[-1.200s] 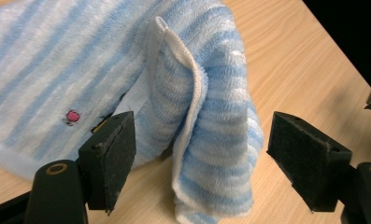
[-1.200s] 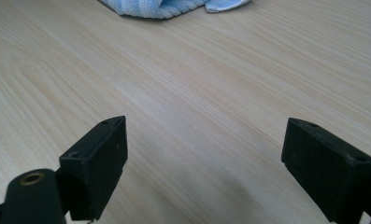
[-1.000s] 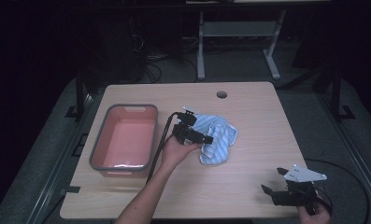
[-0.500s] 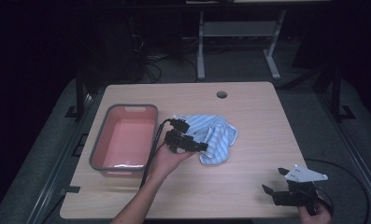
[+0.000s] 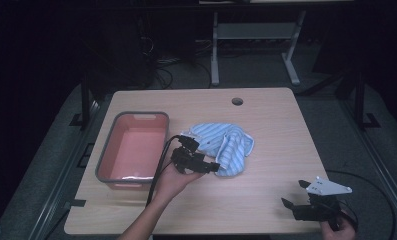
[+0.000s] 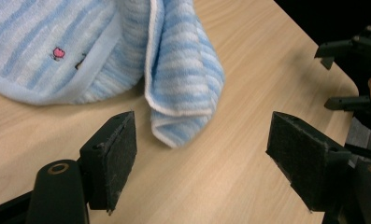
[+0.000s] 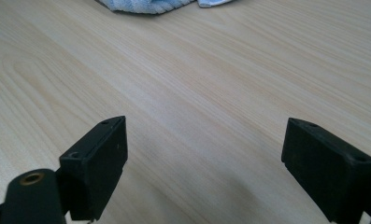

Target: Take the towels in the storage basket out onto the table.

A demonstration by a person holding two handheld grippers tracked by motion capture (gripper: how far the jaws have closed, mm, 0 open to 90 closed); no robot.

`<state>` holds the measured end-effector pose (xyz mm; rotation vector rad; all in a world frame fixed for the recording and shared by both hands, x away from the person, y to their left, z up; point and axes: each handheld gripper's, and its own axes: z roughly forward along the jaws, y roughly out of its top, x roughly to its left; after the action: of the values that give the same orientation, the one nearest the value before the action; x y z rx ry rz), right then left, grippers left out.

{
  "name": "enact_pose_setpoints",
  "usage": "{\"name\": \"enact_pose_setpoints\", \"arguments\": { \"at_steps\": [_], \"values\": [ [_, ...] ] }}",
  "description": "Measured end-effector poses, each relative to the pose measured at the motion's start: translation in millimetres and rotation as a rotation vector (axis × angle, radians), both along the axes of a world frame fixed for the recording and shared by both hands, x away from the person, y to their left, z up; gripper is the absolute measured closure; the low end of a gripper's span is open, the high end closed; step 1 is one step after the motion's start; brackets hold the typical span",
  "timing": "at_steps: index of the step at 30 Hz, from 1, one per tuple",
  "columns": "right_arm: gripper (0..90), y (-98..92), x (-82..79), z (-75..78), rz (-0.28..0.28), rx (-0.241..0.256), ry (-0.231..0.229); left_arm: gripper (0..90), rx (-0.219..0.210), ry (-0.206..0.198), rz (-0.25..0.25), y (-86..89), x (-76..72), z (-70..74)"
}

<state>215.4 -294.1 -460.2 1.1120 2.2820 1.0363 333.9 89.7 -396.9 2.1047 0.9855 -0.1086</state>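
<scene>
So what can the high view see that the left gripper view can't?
High view alone: the pink tub with its grey rim, left of the towel, the round hole in the tabletop, and the person's hand holding the left tool. Left gripper view alone: a tiny pink picture stitched on the towel, and the tool's fuzzy pads, wide apart. Both share the blue striped towel, the wooden table and the right tool over at the table's edge.

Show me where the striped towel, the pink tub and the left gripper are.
striped towel (image 5: 221, 142): high view, middle of the cloth.
pink tub (image 5: 136, 116): high view, far grey rim.
left gripper (image 6: 199, 154): left gripper view, midway between its open jaws.
</scene>
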Motion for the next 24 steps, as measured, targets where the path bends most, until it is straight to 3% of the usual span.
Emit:
{"name": "enact_pose_setpoints", "arguments": {
  "at_steps": [12,24],
  "values": [
    [13.9,0.0,1.1,-1.2,-0.001,-0.010,0.002,24.2,0.053,-0.021,-0.012,8.0,-17.7,-9.1],
    [13.8,1.2,1.9,-1.6,-0.001,-0.016,-0.003,24.3,0.043,-0.002,-0.019,15.4,-32.1,-19.5]
  ]
}}
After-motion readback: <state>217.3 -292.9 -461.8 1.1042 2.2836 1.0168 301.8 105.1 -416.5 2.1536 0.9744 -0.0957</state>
